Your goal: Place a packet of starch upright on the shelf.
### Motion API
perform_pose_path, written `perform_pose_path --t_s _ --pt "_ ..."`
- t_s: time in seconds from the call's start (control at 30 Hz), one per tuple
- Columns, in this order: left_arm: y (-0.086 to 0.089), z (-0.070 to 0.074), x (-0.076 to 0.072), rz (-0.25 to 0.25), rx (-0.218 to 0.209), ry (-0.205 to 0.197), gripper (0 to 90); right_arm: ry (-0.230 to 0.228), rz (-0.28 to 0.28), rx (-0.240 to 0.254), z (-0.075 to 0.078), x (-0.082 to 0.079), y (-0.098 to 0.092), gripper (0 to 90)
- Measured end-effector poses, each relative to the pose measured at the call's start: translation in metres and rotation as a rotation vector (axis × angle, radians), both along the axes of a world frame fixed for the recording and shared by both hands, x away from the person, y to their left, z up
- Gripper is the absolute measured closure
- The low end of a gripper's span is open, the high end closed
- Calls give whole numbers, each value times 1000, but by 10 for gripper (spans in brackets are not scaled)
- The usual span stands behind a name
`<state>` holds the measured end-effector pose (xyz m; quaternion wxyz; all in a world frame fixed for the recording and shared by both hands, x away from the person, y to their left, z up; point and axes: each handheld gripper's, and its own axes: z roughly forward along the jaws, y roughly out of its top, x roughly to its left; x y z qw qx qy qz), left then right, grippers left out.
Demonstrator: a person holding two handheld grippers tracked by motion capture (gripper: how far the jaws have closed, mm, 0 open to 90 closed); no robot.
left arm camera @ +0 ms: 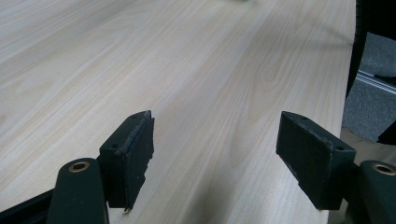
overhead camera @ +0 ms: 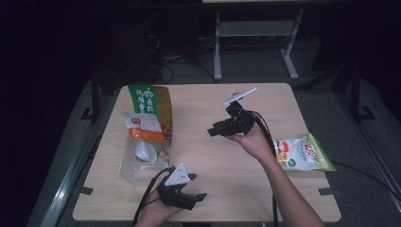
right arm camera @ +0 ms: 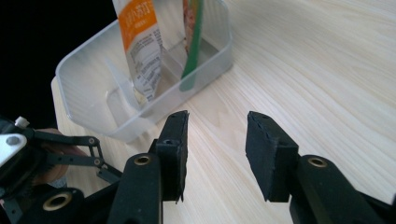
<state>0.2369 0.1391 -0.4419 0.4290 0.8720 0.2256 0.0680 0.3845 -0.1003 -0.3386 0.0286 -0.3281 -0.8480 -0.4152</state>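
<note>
Packing looked like the work in hand: a clear bin (overhead camera: 126,169) sat at the near left of the tabletop (overhead camera: 213,161), already holding two pouches, an orange-and-white one (overhead camera: 142,127) and a green one (overhead camera: 152,101) standing behind it. A third pouch (overhead camera: 302,152) lay flat at the right edge, well apart from the bin. The right tool (overhead camera: 218,129) hung above mid-tabletop, pointing left toward the bin, its jaws released and empty; in the right gripper view the bin (right arm camera: 93,70) stood just past them with bare wood between. The left tool (overhead camera: 198,196) rested at the near edge, just right of the bin, jaws wide and holding nothing. I judged one placement finished and the next step to be fetching the pouch at the right, which calls for the right hand to swing across and take it by an edge. Nothing stood in the way. Beyond the tabletop the floor showed a grey frame (overhead camera: 255,35) and cables.
</note>
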Motion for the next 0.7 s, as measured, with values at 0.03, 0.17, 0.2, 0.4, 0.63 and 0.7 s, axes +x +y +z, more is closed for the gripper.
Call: perform_pose_path --t_s 0.03,0.17,0.2,0.4,0.63,0.7 --pt "0 0 0 -1 0 -1 272 -2 -4 -3 0 0 -2 579" --pt "-1 -1 0 -6 1 -4 272 6 -28 -10 -2 -3 -14 571" --pt "-1 -1 0 -4 -1 -1 273 8 -34 -10 -2 -4 -16 566" --pt "-1 -2 1 0 -5 3 272 17 -74 -16 -5 -8 -33 547" --pt "-1 -2 0 -2 -2 5 272 29 -118 -28 -9 -14 -55 529" --pt "-2 -2 0 -5 -2 5 272 28 -130 -31 -10 -16 -60 526"
